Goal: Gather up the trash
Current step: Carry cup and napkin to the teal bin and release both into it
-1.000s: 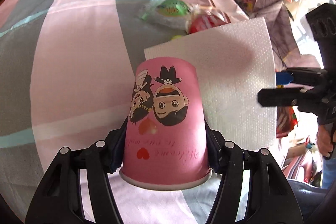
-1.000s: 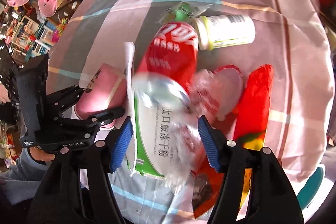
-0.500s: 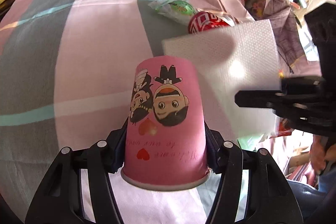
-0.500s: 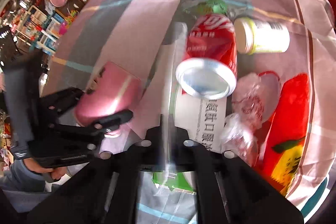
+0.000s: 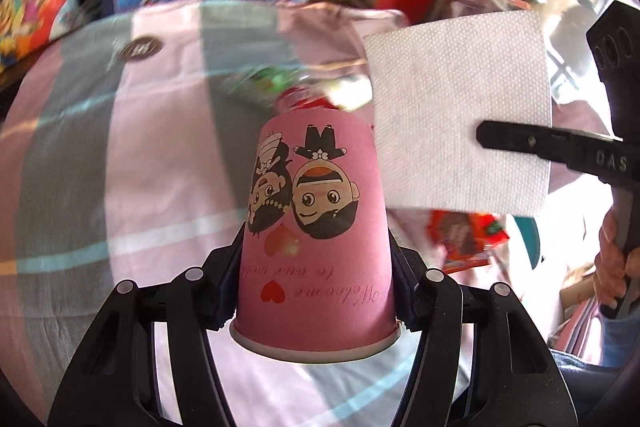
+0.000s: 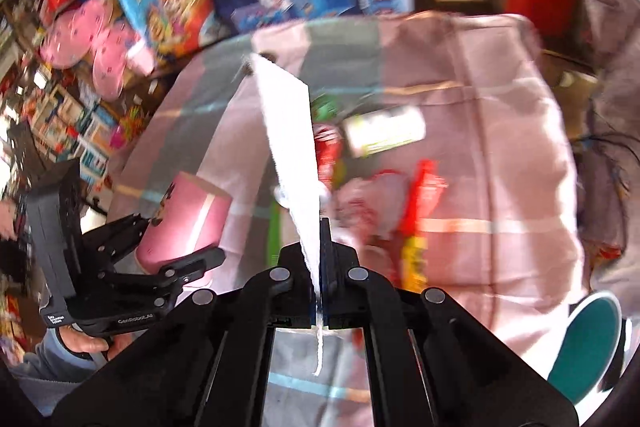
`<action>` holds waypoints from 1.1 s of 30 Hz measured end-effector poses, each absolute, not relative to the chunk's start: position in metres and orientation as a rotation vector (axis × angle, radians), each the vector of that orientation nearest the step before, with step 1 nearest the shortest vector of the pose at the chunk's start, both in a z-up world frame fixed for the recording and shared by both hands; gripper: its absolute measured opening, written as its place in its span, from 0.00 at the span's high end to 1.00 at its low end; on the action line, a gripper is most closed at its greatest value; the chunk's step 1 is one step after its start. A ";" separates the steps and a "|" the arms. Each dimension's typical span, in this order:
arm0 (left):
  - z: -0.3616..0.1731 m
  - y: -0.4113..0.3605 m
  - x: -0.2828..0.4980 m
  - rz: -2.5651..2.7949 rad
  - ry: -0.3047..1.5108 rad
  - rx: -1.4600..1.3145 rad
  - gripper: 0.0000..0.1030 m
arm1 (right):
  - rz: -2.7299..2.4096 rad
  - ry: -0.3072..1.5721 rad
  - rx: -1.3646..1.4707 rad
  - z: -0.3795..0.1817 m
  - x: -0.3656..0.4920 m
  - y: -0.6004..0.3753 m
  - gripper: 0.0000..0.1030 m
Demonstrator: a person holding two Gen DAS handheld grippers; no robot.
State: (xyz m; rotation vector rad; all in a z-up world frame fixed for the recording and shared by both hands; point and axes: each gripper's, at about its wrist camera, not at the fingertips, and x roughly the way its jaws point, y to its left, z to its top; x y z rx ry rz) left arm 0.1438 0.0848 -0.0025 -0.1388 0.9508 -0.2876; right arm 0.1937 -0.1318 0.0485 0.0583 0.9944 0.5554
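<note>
We find the left gripper (image 5: 316,267) clamped on the inverted cup (image 5: 316,227); the right gripper (image 6: 320,267) pinches the napkin (image 6: 290,139) (edge-on) above the cloth (image 6: 500,147).

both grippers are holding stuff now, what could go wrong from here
The right gripper pinches the white napkin only at one edge, so the loose sheet might slip out or tear. The left gripper squeezes the pink paper cup near its rim and could crush it. The napkin also hides part of the remaining trash.

Bright daylight, motion-blurred background, heavy fisheye edge warping.
</note>
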 end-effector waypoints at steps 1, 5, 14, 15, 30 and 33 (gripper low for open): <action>0.003 0.073 0.145 -0.302 0.947 -0.125 0.41 | 0.538 0.986 0.073 0.051 0.192 -0.144 0.98; 0.013 0.029 0.150 -0.363 0.938 -0.079 0.41 | 0.458 0.953 0.150 0.056 0.179 -0.208 0.98; 0.033 -0.117 0.154 -0.588 0.925 0.086 0.41 | 0.240 0.859 0.340 0.055 0.129 -0.372 0.98; 0.033 -0.136 0.153 -0.614 0.927 0.108 0.41 | 0.221 0.851 0.356 0.053 0.123 -0.386 0.98; -0.033 -0.351 0.143 -0.832 1.079 0.352 0.41 | 0.012 0.890 0.574 -0.023 0.078 -0.547 0.98; -0.049 -0.372 0.144 -0.840 1.114 0.379 0.41 | -0.001 0.910 0.583 -0.034 0.076 -0.558 0.98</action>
